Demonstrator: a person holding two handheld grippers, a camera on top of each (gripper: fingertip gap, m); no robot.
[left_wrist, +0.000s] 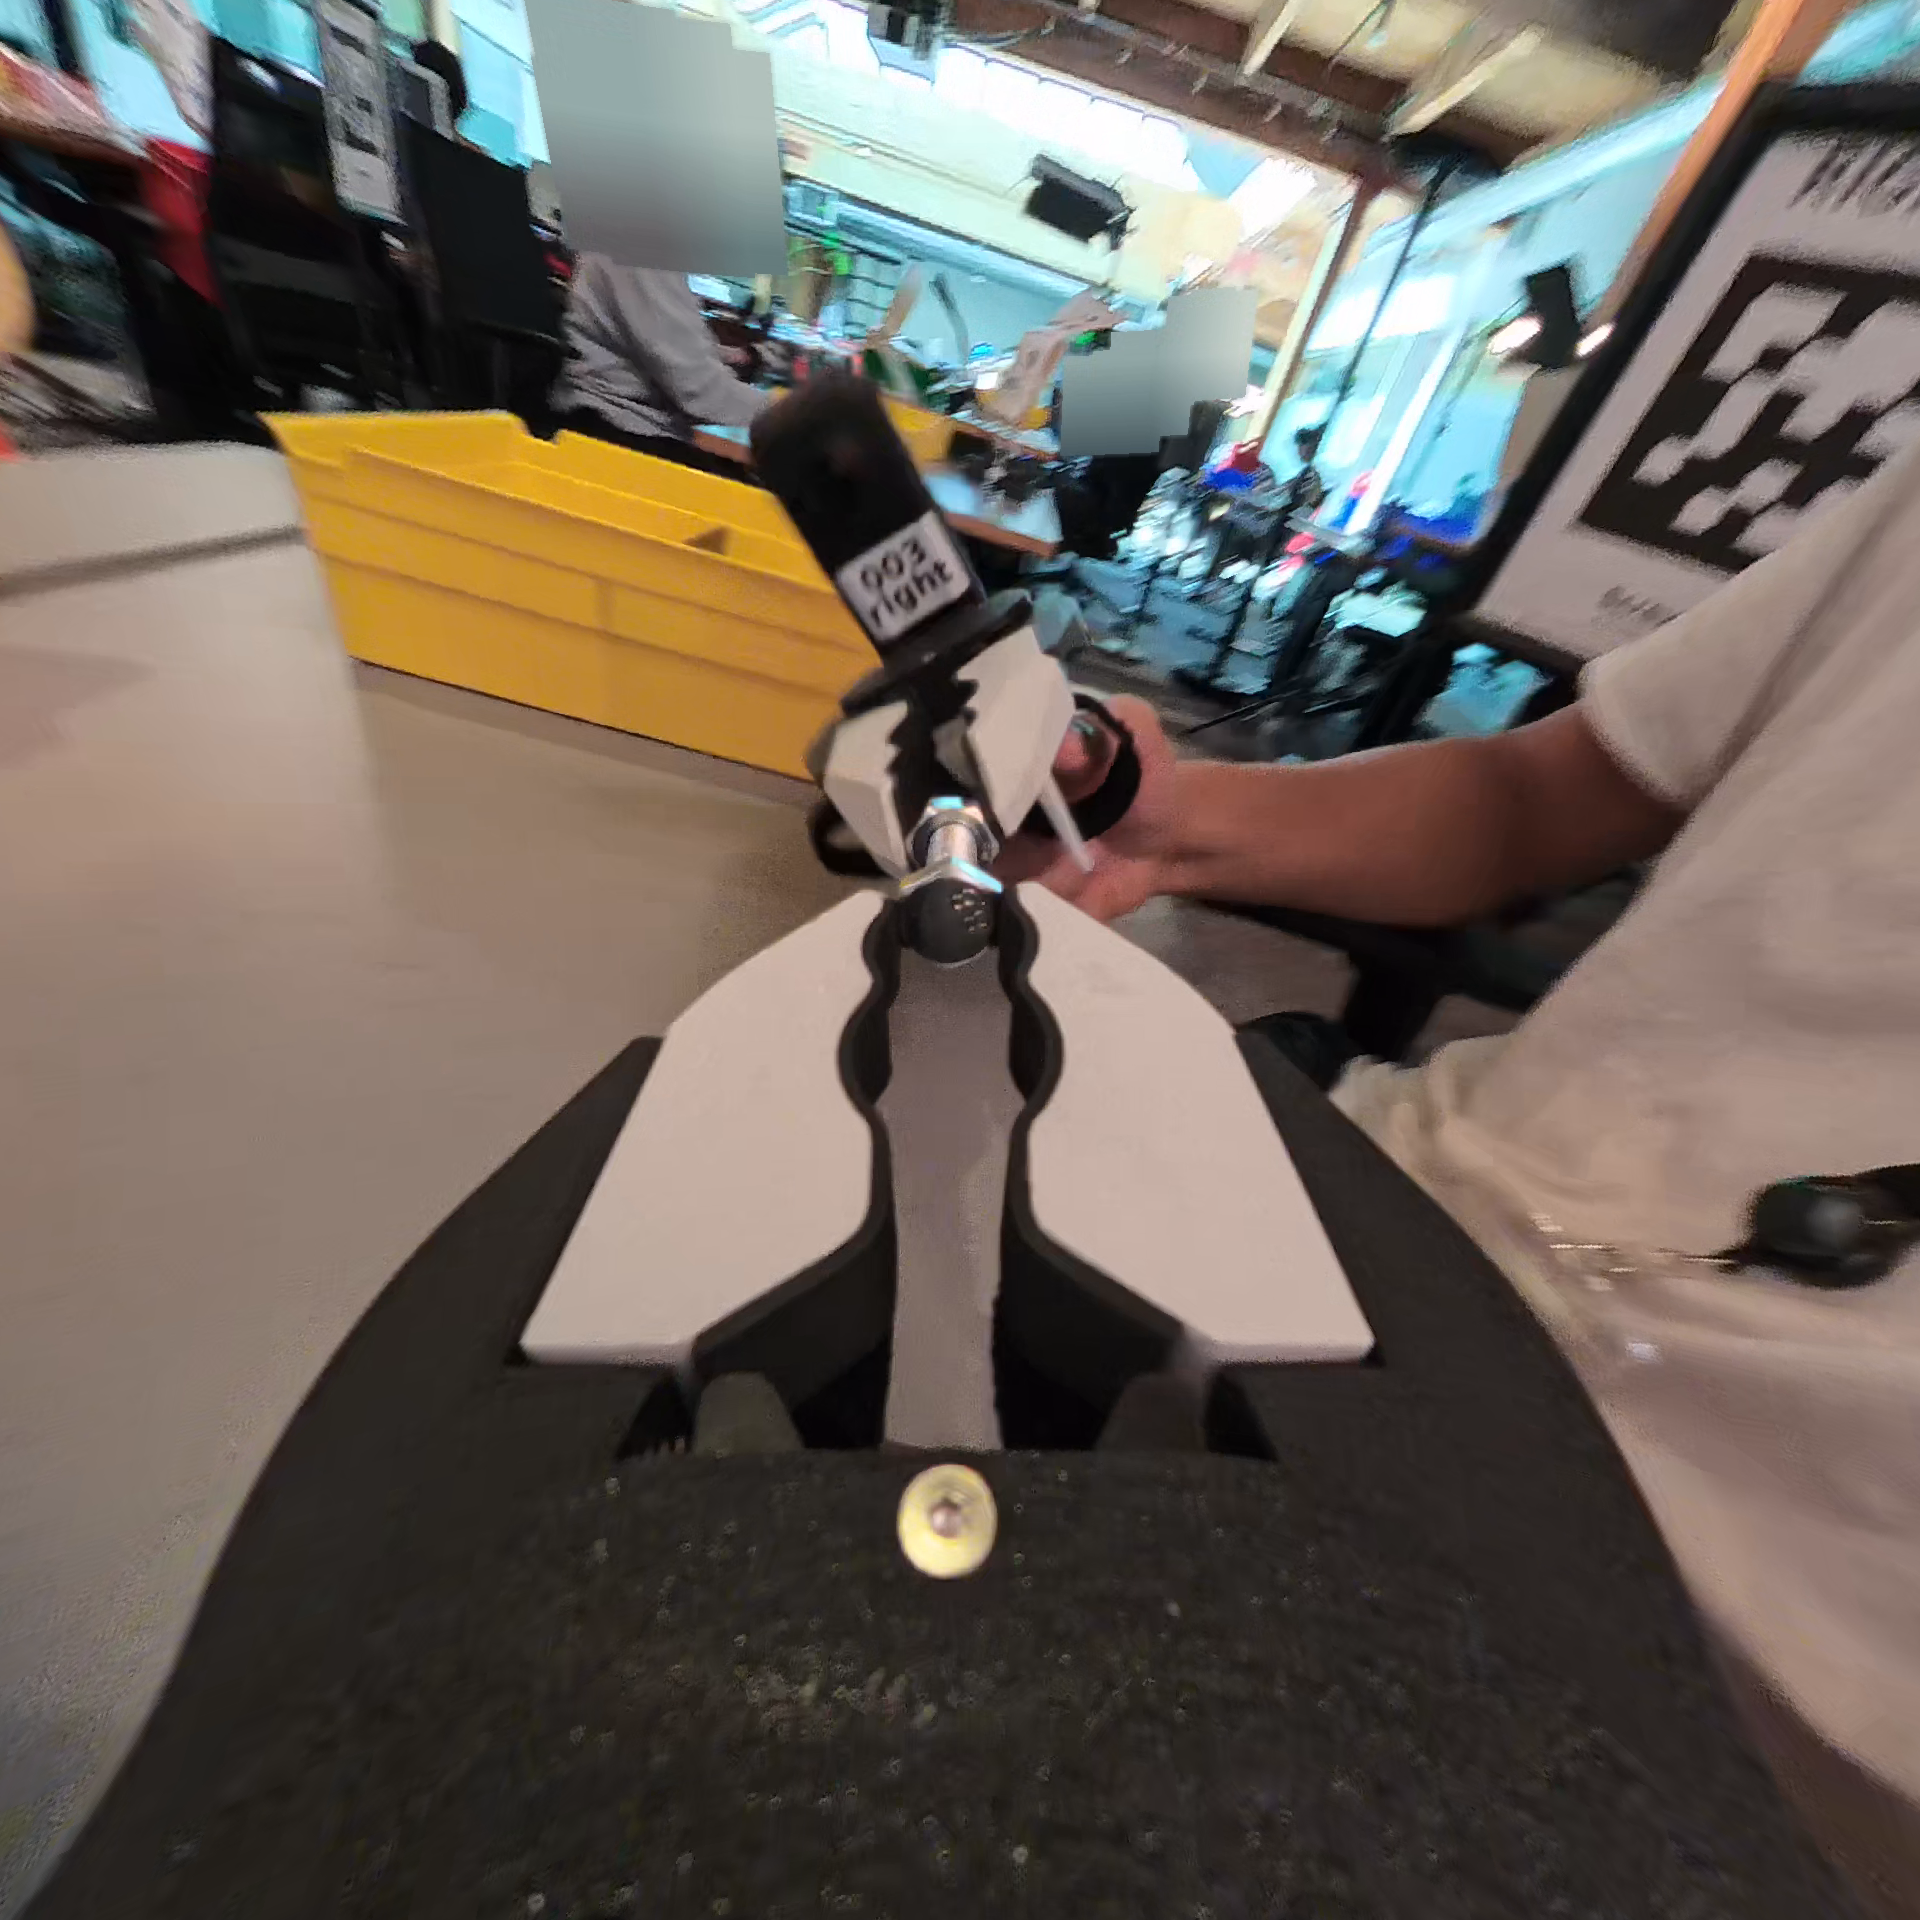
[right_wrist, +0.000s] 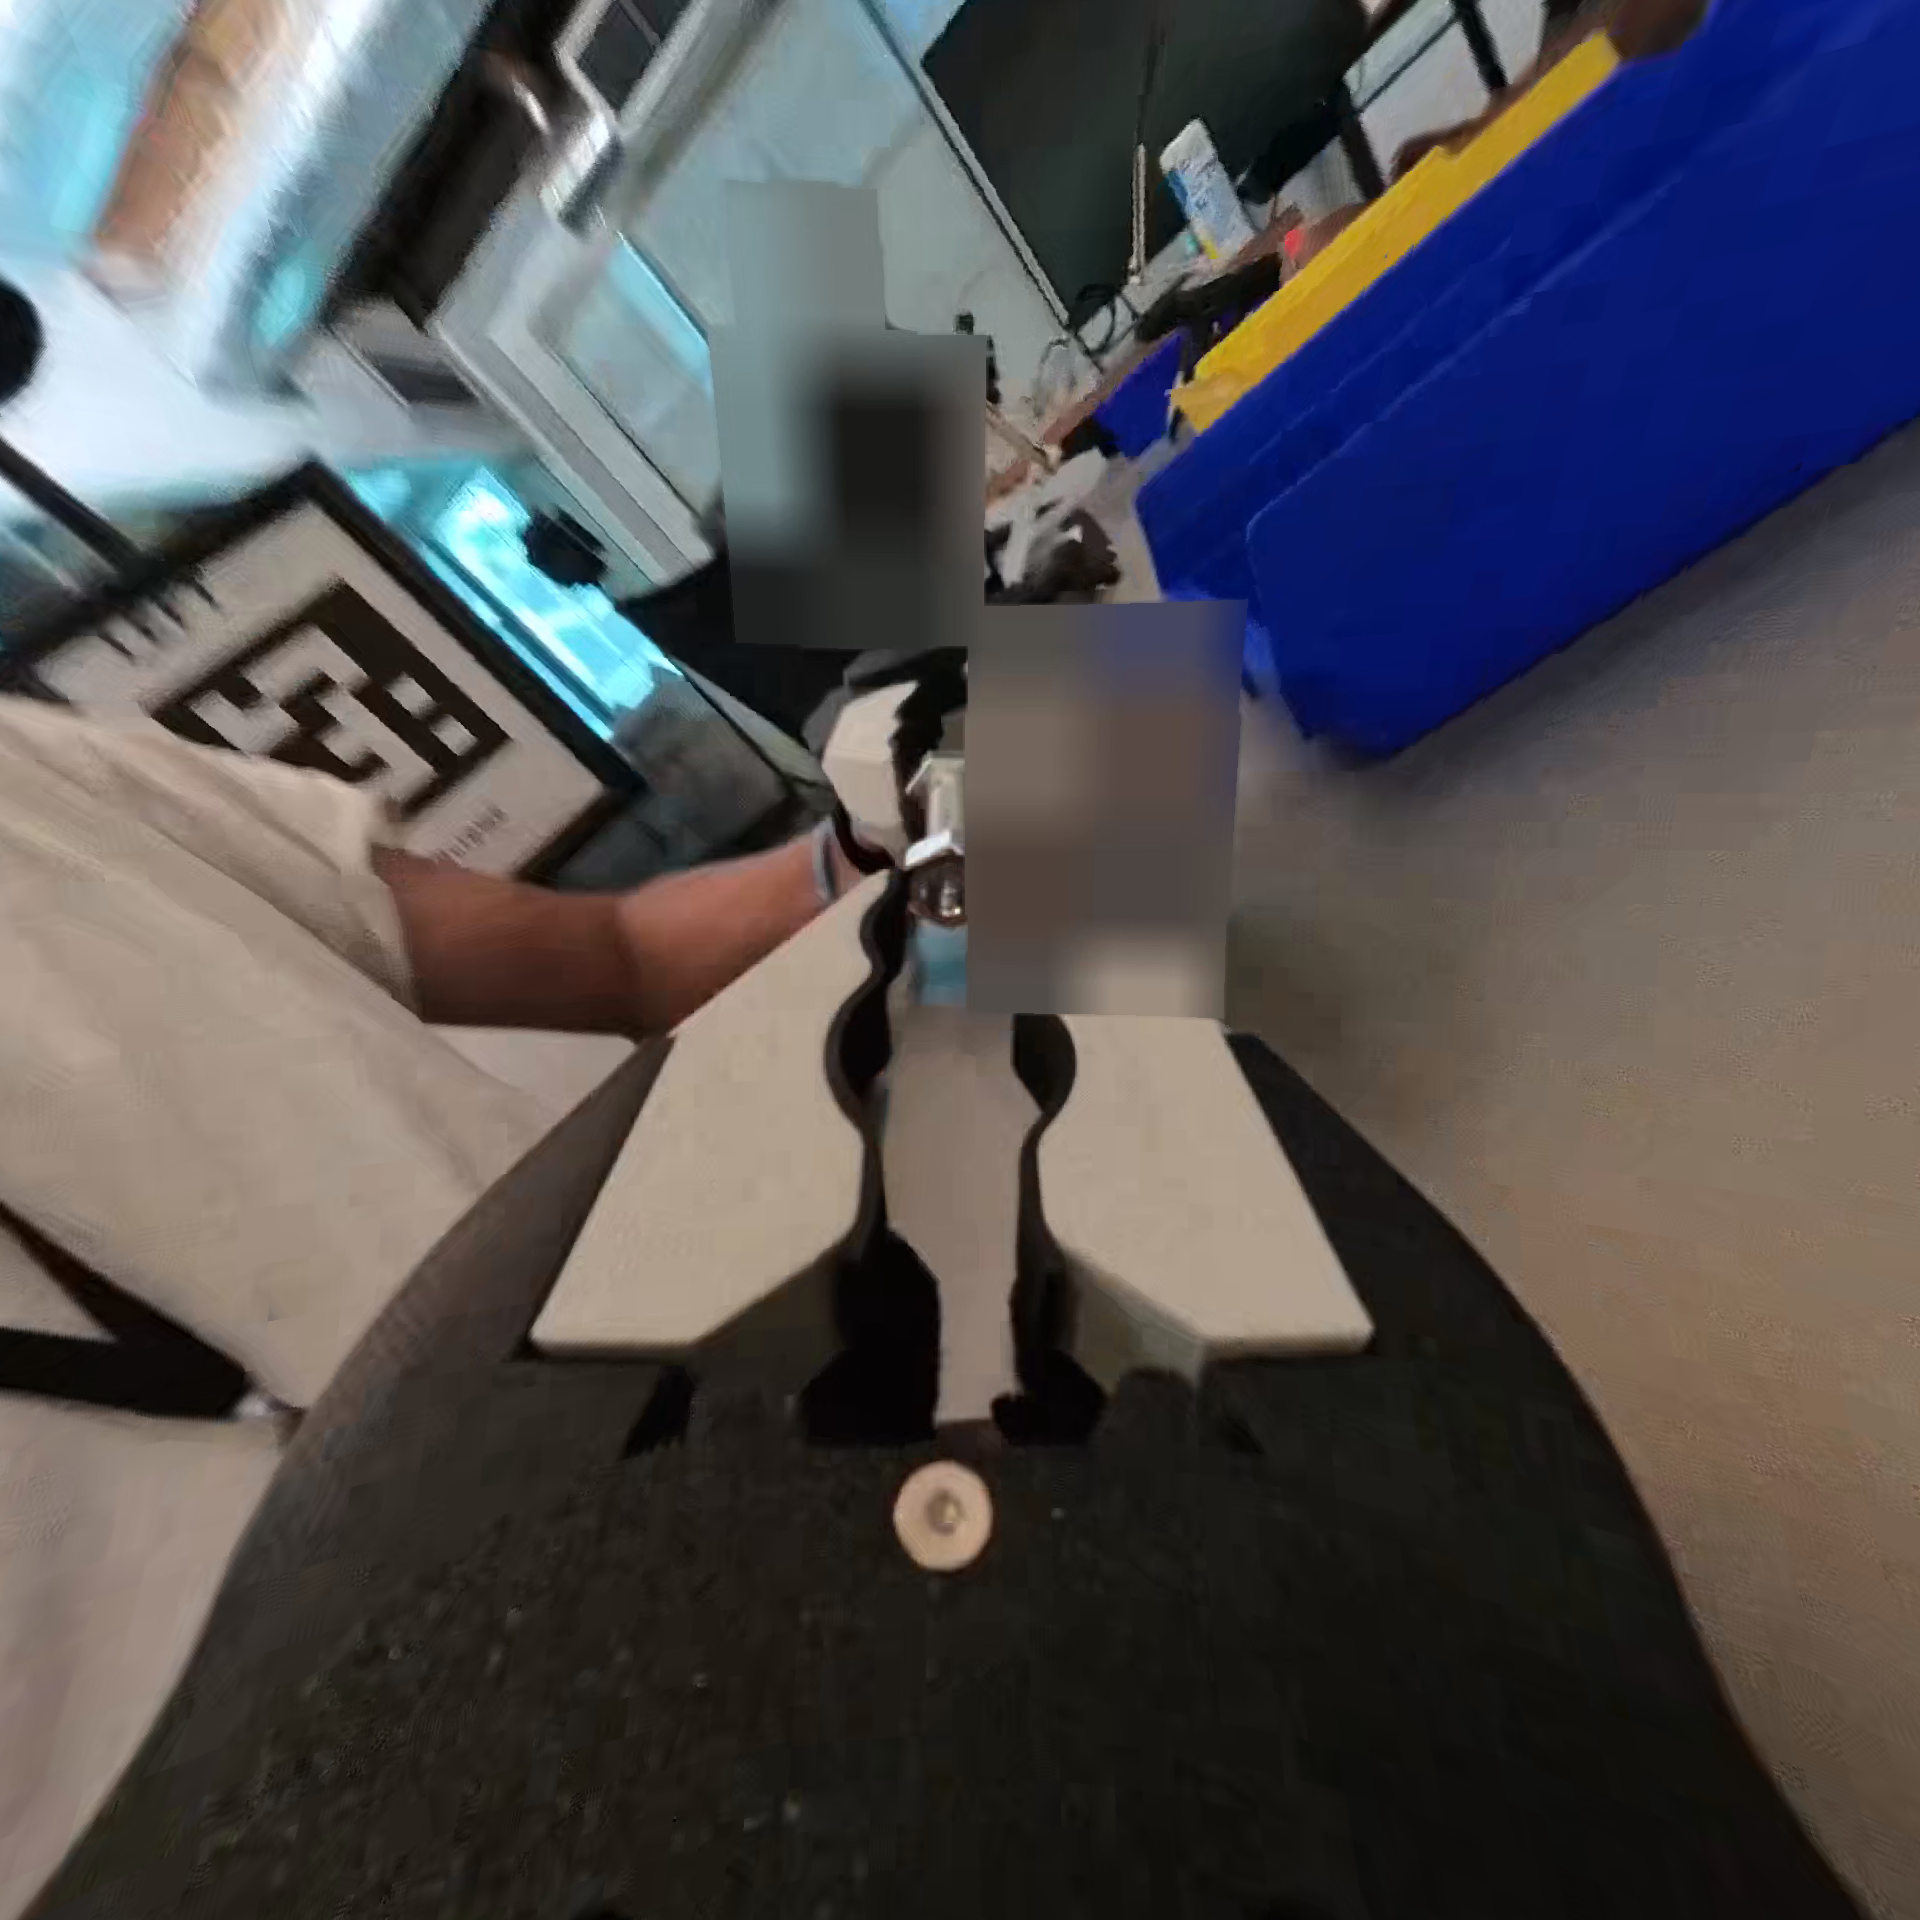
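Observation:
My two grippers face each other tip to tip above a grey table (left_wrist: 260, 935). My left gripper (left_wrist: 948, 914) is shut on the black round head of a bolt (left_wrist: 951, 925). A silver nut and washer (left_wrist: 948, 842) sit on the bolt's shaft between the two grippers. My right gripper (left_wrist: 930, 790), held by a hand (left_wrist: 1122, 831), is shut on the far silver end. In the right wrist view my right gripper (right_wrist: 925, 914) meets the left gripper's grey fingers (right_wrist: 862, 758) at the silver bolt (right_wrist: 935, 821). A mosaic patch hides its right fingertip there.
A yellow bin (left_wrist: 540, 561) stands on the table behind the grippers. Blue bins (right_wrist: 1558, 468) and a yellow one (right_wrist: 1382, 239) line the table's far side. A person in a white shirt (left_wrist: 1714, 935) sits close by. A black-and-white marker board (left_wrist: 1766, 395) stands behind.

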